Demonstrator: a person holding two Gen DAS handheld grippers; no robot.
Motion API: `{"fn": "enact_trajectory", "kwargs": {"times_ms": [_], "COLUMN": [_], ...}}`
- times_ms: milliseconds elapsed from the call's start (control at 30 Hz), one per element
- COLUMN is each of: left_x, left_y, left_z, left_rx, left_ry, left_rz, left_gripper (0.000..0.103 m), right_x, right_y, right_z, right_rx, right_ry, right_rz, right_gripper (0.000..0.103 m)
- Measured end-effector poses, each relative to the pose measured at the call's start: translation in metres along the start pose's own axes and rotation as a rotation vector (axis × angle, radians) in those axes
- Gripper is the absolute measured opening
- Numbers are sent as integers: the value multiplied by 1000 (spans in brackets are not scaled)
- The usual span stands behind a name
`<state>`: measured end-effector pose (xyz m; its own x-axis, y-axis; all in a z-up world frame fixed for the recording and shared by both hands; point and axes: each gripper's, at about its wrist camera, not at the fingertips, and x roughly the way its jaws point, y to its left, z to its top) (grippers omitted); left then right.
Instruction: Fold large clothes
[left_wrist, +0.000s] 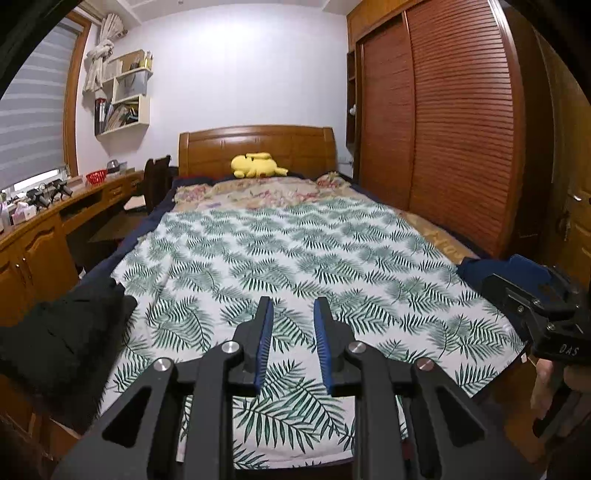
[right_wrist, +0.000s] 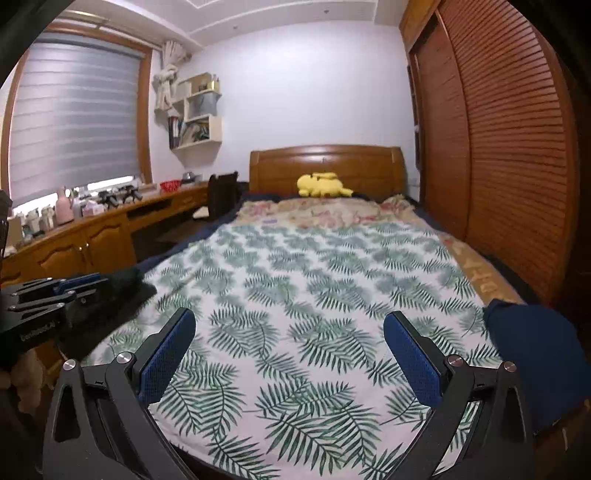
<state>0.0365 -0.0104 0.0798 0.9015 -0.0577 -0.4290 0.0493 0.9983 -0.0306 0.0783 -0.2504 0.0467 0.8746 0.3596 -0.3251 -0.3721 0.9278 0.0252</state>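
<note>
1. A black garment (left_wrist: 62, 332) is lying bunched at the near left corner of the bed, partly on the leaf-print sheet (left_wrist: 295, 251) and partly hanging over the edge. Its surface is dark and rumpled, and no sleeves or collar can be made out.
2. A dark blue garment (right_wrist: 532, 354) is sitting crumpled at the near right corner of the same sheet, spilling over the bed's edge beside the louvred wardrobe (right_wrist: 509, 147).
3. The sheet between the two garments is lying flat, with a floral blanket (left_wrist: 258, 190) beyond it and a yellow plush toy (left_wrist: 256, 165) resting against the wooden headboard (left_wrist: 258, 146).
4. The left gripper (left_wrist: 293, 310) is hovering above the sheet near the foot of the bed, pointing slightly downward toward the headboard. Its blue-padded jaws are standing a narrow gap apart with nothing between them, only the sheet showing below.
5. The right gripper (right_wrist: 290, 325) is hovering likewise over the sheet, its jaws spread wide and empty.
6. In the right wrist view the left gripper is appearing at the left edge, just in front of the black garment; whether it is touching the cloth cannot be told.
7. A person's hand (left_wrist: 545, 387) is gripping the right gripper's handle.
</note>
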Motion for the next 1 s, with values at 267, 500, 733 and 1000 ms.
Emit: {"fn": "enact_trajectory", "kwargs": {"times_ms": [267,500,733,1000], "left_x": [-20,-26,-19,-18], "left_y": [3,13,25,24], "left_z": [10,5,1,0], "left_rx": [4,-7,-27,-31], "left_ry": [-51,-56,-42,-40], "left_rz": [26,50,65,65], "left_gripper": [23,25,25,26], "right_x": [-16,-19,-13,-14], "right_y": [-3,-8,-12,-11], "right_z": [11,11,7,6], "right_rx": [-4,-5,0,4], "right_ry": [-51,-63,-49,-46], "right_rz": [-38,-79,-84,-79], "right_gripper": [103,103,103,103]}}
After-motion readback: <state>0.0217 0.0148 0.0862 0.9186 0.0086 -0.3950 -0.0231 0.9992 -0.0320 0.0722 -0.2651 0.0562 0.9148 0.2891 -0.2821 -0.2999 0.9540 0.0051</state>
